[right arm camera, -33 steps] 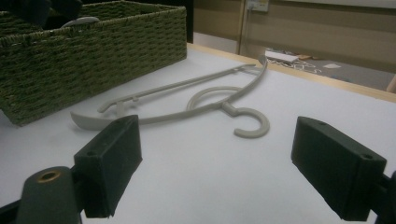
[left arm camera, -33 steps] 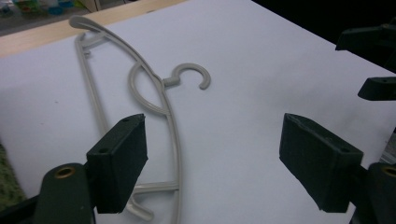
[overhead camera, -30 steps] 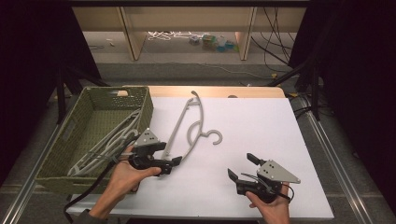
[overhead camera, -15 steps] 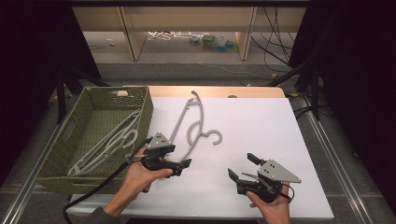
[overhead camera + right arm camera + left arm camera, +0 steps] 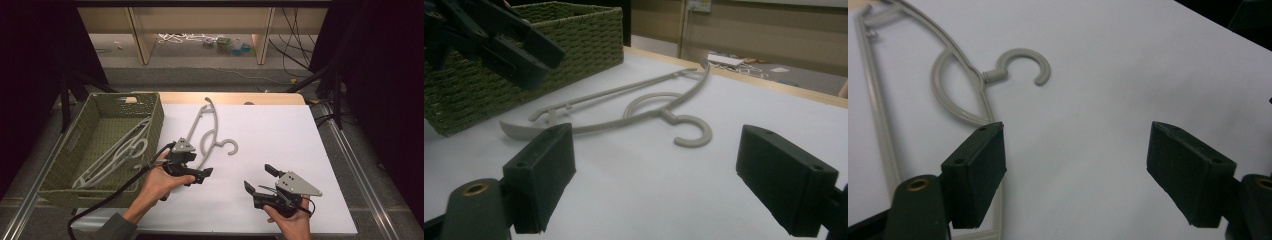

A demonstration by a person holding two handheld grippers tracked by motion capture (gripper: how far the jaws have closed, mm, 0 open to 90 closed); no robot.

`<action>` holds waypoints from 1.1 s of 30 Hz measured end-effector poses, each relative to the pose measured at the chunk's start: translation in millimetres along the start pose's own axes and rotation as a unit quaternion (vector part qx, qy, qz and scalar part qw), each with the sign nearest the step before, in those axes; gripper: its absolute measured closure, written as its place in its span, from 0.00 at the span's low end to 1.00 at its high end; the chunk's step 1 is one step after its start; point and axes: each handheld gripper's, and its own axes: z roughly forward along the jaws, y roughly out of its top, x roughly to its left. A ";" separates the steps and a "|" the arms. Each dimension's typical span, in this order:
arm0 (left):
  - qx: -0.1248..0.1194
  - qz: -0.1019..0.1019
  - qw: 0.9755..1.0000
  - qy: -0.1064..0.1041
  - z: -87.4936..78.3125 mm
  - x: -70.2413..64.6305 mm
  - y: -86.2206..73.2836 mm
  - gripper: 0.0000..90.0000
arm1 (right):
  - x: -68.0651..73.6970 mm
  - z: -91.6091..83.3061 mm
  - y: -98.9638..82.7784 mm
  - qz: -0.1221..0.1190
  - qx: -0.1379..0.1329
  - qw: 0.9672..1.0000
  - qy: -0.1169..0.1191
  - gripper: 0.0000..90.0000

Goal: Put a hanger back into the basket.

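A grey plastic hanger (image 5: 215, 122) lies flat on the white table top, its hook toward the right. My left gripper (image 5: 204, 175) hovers just over the hanger's near end, to the right of the basket. Its jaws are open with bare table between them and have just closed slightly. In the left gripper view the hanger (image 5: 993, 76) lies up and left of the left gripper (image 5: 1078, 165). My right gripper (image 5: 259, 177) rests low at the table's front right, open and holding nothing. The right gripper view looks past the right gripper (image 5: 656, 180) to the hanger (image 5: 669, 116) and the left gripper (image 5: 531, 55).
A green woven basket (image 5: 155, 125) stands at the table's left, with more grey hangers (image 5: 120, 150) lying in it; it also appears in the right gripper view (image 5: 574, 35). A black cable (image 5: 115, 192) trails from the left gripper off the front edge. Wooden shelving stands beyond the table.
My left gripper has moved right, from beside the basket's wall out over the table by the hanger's near end, and sunk a little. The right gripper has kept still.
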 end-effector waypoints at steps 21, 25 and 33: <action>0.120 0.028 0.992 0.018 45.9 13.6 5.4 0.28 | 2.8 0.1 1.7 -0.011 0.010 1.000 0.001 0.19; 0.134 0.031 0.990 0.033 53.0 22.8 3.7 0.32 | 2.5 1.5 1.4 -0.012 0.002 1.000 0.002 0.19; 0.148 0.013 0.988 0.030 61.8 34.5 10.8 0.37 | 2.6 3.6 0.9 -0.011 0.002 1.000 0.004 0.19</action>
